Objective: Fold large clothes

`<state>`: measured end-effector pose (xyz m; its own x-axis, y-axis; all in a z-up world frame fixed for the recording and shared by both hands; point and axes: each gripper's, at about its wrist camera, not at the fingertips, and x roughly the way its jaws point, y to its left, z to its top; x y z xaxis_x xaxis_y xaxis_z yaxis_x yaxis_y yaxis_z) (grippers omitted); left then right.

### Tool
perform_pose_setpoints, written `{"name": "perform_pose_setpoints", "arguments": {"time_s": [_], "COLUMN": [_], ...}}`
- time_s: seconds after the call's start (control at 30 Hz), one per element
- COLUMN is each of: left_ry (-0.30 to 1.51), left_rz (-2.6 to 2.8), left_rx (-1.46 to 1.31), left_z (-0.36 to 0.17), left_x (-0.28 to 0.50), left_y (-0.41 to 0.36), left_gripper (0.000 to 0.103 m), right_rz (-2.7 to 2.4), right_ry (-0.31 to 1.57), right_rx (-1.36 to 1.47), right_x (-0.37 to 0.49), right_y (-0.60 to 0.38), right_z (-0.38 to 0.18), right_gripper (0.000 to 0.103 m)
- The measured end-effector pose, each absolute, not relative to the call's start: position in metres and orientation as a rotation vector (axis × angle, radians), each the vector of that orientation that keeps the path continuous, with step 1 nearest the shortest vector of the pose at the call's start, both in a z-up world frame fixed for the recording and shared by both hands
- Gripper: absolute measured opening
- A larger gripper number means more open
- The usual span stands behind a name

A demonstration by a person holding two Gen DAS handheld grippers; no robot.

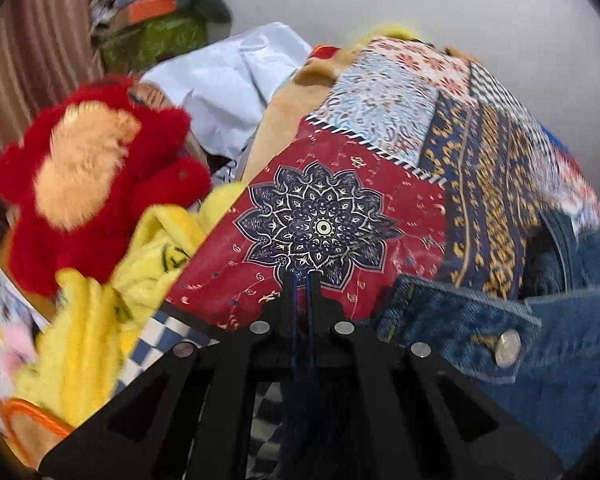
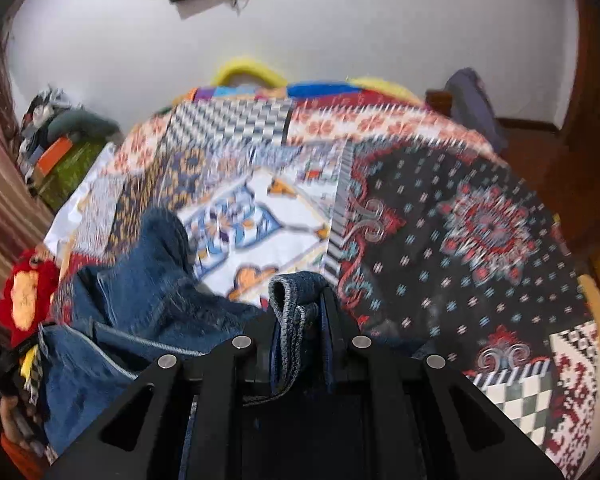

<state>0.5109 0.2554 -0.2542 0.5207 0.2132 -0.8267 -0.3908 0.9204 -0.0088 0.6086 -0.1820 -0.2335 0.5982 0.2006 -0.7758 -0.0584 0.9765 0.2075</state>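
Observation:
A blue denim garment lies bunched on a patchwork bedspread. My right gripper is shut on a thick folded denim edge that sticks up between its black fingers. In the left wrist view the denim, with a metal button, spreads to the lower right. My left gripper is shut over the red mandala patch of the bedspread, and a thin strip of blue cloth shows between its fingers and runs back under it.
A red plush toy and yellow fluffy cloth lie left of the bedspread. White crumpled sheeting sits behind them. A pile of boxes and clothes stands by a striped curtain. On the right is a wooden door.

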Motion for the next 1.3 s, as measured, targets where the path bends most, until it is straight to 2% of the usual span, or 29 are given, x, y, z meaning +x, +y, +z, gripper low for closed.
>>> {"name": "perform_pose_setpoints", "arguments": {"time_s": [0.13,0.17,0.2,0.27,0.33,0.4,0.57,0.7,0.87,1.3], "left_ry": [0.94,0.937,0.938,0.913,0.855,0.852,0.875,0.912,0.968,1.026], "left_rz": [0.33,0.314,0.302,0.297,0.295,0.292,0.222,0.154,0.067,-0.059], "left_rx": [-0.139,-0.147,-0.16,-0.166,-0.147,-0.13,-0.11,-0.085,-0.065,-0.068], "left_z": [-0.229,-0.221,-0.212,-0.198,-0.179,-0.168,-0.158,-0.165,-0.185,-0.236], "left_x": [0.506,0.504,0.5,0.496,0.488,0.487,0.478,0.47,0.462,0.458], "left_y": [0.244,0.243,0.243,0.242,0.237,0.233,0.214,0.194,0.167,0.114], "left_gripper": [0.008,0.02,0.044,0.075,0.08,0.087,0.091,0.095,0.095,0.095], "right_rz": [0.118,0.102,0.071,-0.112,-0.156,-0.064,0.073,0.21,0.37,0.617], "right_ry": [0.887,0.877,0.847,0.705,0.656,0.711,0.769,0.86,0.969,1.044], "right_rx": [0.149,0.118,0.089,-0.047,-0.08,-0.048,-0.093,-0.051,0.001,-0.153], "right_x": [0.606,0.606,0.605,0.599,0.599,0.602,0.577,0.548,0.525,0.478], "right_y": [-0.177,-0.174,-0.172,-0.17,-0.177,-0.187,-0.186,-0.175,-0.146,-0.045], "right_z": [-0.212,-0.206,-0.199,-0.175,-0.154,-0.14,-0.133,-0.151,-0.181,-0.23], "right_gripper": [0.013,0.014,0.014,0.014,0.014,0.014,0.014,0.014,0.014,0.014]}}
